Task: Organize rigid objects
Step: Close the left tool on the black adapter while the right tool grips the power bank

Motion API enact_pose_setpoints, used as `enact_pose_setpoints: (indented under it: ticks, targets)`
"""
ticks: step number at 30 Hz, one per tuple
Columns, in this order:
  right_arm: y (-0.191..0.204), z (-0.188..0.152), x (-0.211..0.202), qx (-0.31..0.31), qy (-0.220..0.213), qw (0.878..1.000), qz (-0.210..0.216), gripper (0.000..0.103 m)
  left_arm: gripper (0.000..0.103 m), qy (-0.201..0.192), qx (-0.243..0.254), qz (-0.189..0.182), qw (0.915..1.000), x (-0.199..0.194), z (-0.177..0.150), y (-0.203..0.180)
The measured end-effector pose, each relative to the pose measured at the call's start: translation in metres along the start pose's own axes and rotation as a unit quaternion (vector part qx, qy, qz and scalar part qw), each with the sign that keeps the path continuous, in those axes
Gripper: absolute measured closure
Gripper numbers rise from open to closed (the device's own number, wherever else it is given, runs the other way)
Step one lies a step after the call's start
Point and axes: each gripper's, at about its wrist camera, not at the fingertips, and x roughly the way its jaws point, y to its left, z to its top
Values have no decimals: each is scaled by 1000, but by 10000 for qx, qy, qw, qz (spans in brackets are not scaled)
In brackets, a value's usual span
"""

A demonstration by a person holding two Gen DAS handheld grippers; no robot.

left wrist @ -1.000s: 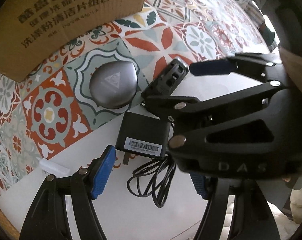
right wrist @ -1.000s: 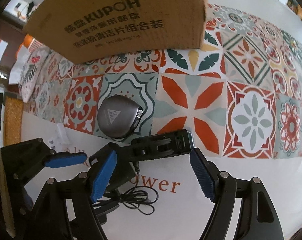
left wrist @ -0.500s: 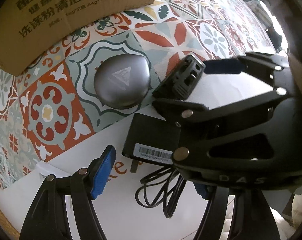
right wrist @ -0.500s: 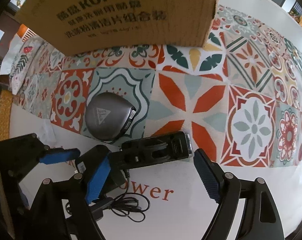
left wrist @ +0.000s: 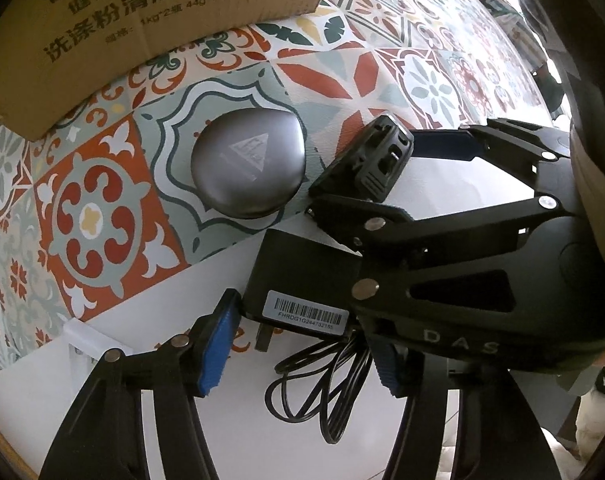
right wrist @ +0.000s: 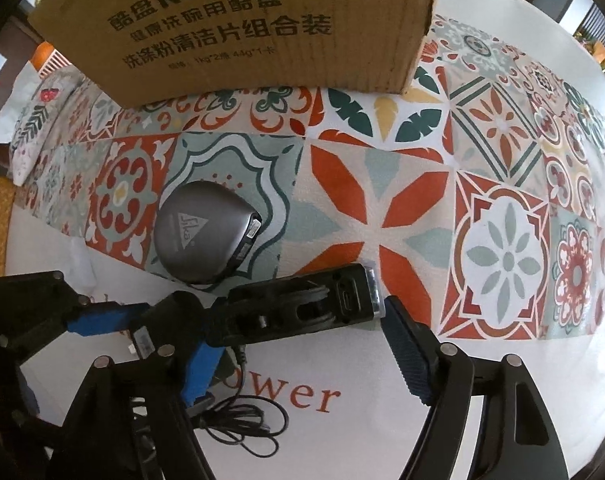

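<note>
Hidden in part: right pad of left claw [left wrist: 302,348] behind the right claw's body; right side of black power adapter [left wrist: 302,280] under that same body; top of cardboard box [right wrist: 238,28] cut off by the frame edge.

Left claw: spread, jaws just closing, adapter between the blue pads. Left pad just beside the adapter's left edge; contact not discernible. Barcode label on the adapter's near face, coiled black cable [left wrist: 326,396] near side, on white cloth.

Right claw [right wrist: 298,352]: spread, jaws just closing, black clip-like device [right wrist: 302,312] between the pads. Right pad at or just beside the device's right end; left pad partly masked by the left claw.

Nearby on the counter [right wrist: 502,240], patterned cloth: grey rounded case [right wrist: 198,236], far left of the device, near both. Box at far side, well apart.
</note>
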Motion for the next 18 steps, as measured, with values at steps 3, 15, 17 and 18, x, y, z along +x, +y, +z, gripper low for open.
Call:
enact_pose_setpoints:
  ticks: [3, 15, 17, 18]
  targets:
    - [-2, -2, -1, 70, -46, 10000, 21, 28, 44, -52, -49, 96, 9999, -1, -5, 0]
    - [-24, -20, -29, 494, -518, 9973, -162, 28, 44, -400, -55, 586, 9975, -20, -20, 5]
    - [-26, -22, -32, 506, -554, 9970, -180, 28, 44, -448, -58, 688, 9966, -21, -22, 6]
    - [-28, -23, -32, 508, -569, 9969, -178, 28, 44, -475, -63, 712, 9963, -22, -22, 6]
